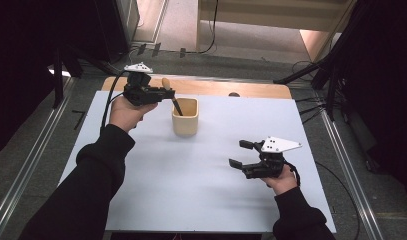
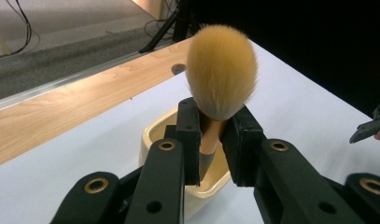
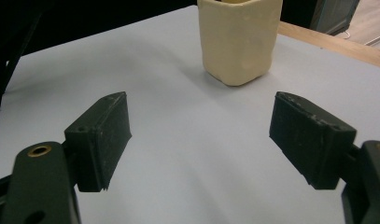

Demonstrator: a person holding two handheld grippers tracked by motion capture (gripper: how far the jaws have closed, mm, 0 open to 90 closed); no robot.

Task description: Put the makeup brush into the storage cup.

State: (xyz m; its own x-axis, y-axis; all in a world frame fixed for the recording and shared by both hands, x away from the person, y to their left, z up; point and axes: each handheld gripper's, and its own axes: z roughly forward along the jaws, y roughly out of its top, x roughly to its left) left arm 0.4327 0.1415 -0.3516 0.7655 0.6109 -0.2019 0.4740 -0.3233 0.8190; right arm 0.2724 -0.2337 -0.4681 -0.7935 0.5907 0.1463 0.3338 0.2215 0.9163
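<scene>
Partly hidden: one brush (image 2: 220,79), its lower handle sunk inside the one cream cup (image 1: 185,116), bristles above the rim. Left gripper (image 2: 211,140) jaws clamp the brush handle over the cup. Right gripper (image 1: 241,154), jaws wide apart and holding nothing, well apart from the cup on the white surface (image 1: 191,185).

A tan-bristled brush with an orange wooden handle (image 2: 221,79), a cream plastic cup (image 1: 185,117), a pale lavender-white sheet on the light wood bench (image 1: 211,89).
</scene>
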